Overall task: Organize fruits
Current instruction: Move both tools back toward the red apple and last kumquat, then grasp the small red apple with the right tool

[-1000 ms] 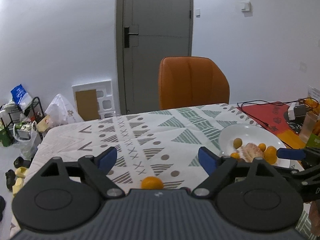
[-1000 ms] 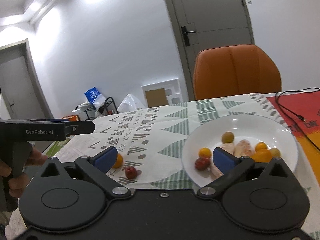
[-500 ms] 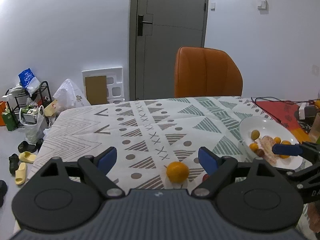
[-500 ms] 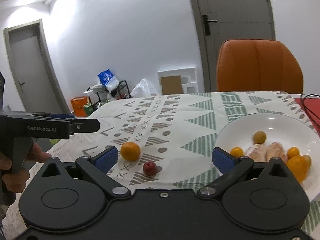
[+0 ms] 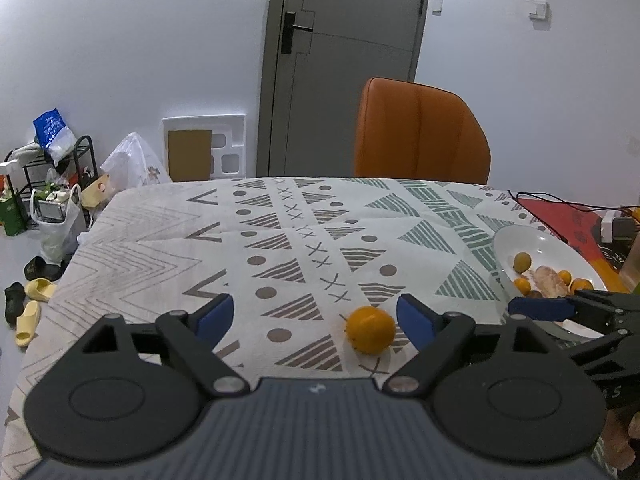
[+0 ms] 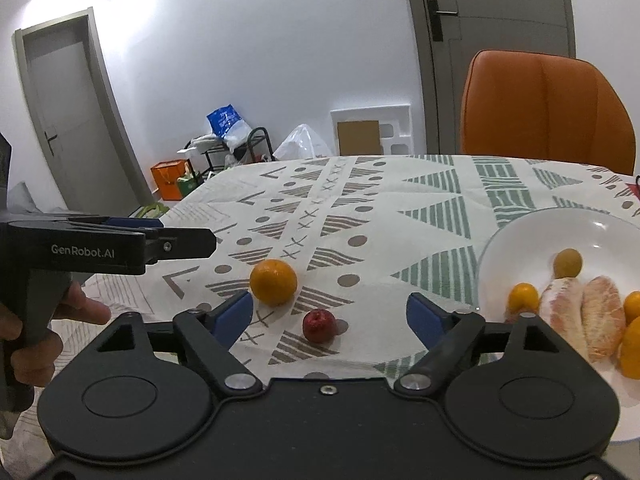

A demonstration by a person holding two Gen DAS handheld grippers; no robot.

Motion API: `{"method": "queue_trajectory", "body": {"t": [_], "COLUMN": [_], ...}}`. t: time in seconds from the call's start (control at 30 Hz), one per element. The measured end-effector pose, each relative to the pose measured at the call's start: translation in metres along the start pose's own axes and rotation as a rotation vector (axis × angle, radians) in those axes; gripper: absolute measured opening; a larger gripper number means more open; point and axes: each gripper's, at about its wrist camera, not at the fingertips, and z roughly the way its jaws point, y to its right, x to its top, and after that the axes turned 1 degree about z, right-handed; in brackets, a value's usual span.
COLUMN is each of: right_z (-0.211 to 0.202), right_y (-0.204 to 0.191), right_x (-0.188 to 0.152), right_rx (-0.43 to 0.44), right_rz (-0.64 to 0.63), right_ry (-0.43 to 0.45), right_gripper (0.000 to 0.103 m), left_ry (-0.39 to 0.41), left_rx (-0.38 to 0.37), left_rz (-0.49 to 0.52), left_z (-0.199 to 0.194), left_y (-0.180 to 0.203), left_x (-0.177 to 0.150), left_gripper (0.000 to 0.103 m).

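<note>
An orange [image 5: 370,329] [image 6: 273,282] lies on the patterned tablecloth, and a small red fruit [image 6: 319,325] rests just right of it. My left gripper [image 5: 316,316] is open and empty; the orange sits between its blue pads, close to the right pad [image 5: 414,320]. My right gripper [image 6: 330,312] is open too, with the red fruit on the cloth between its fingers. The white plate [image 6: 516,240] [image 5: 532,240] at the right holds several small oranges, an olive-coloured fruit [image 6: 567,263] and peeled citrus segments [image 6: 584,316]. The left gripper shows side-on at the left of the right wrist view.
An orange chair [image 5: 420,136] stands behind the table in front of a grey door [image 5: 344,60]. A red mat with a black cable [image 5: 560,208] lies at the table's far right. Bags, a rack [image 5: 52,176] and slippers clutter the floor on the left.
Both views have swung left and drawn back. The orange and the red fruit now sit between the fingers instead of at the edge. The plate has slid to the right of both views.
</note>
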Motion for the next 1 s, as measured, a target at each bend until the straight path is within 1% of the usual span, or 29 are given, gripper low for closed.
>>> {"method": "queue_trajectory", "body": {"t": [0.1, 0.2, 0.27, 0.4, 0.43, 0.47, 0.53, 0.63, 0.73, 0.87, 1.0], "right_z": [0.008, 0.017, 0.024, 0.033, 0.034, 0.036, 0.041, 0.035, 0.029, 0.021, 0.011], "right_y": [-0.001, -0.002, -0.003, -0.007, -0.008, -0.008, -0.005, -0.004, 0.001, 0.006, 0.012], "right_x": [0.0, -0.001, -0.003, -0.006, -0.007, -0.009, -0.012, -0.012, -0.01, -0.009, -0.009], "right_rx": [0.005, 0.017, 0.022, 0.021, 0.02, 0.016, 0.011, 0.022, 0.012, 0.002, -0.011], "right_rz": [-0.005, -0.003, -0.002, -0.017, -0.028, -0.034, -0.018, -0.023, -0.008, 0.004, 0.018], "right_ry": [-0.015, -0.039, -0.057, -0.067, -0.063, -0.067, -0.089, -0.064, -0.048, -0.033, -0.009], "right_gripper": [0.076, 0.067, 0.059, 0.052, 0.045, 0.034, 0.021, 0.021, 0.021, 0.021, 0.021], "left_ry": [-0.007, -0.017, -0.025, -0.031, -0.024, -0.018, -0.031, -0.046, -0.056, -0.047, -0.041], "left_rx": [0.005, 0.009, 0.005, 0.008, 0.004, 0.003, 0.003, -0.007, -0.014, -0.032, -0.028], "left_rz": [0.002, -0.007, -0.017, -0.028, -0.031, -0.037, -0.052, -0.039, -0.031, -0.011, 0.032], "left_z": [0.005, 0.009, 0.011, 0.014, 0.013, 0.013, 0.017, 0.022, 0.026, 0.026, 0.029], "left_y": [-0.002, -0.006, -0.009, -0.013, -0.014, -0.015, -0.015, -0.011, -0.005, 0.006, 0.018], "left_x": [-0.002, -0.005, -0.006, -0.009, -0.009, -0.01, -0.011, -0.014, -0.015, -0.013, -0.014], "left_gripper": [0.088, 0.088, 0.088, 0.088, 0.088, 0.088, 0.088, 0.088, 0.088, 0.088, 0.087]}}
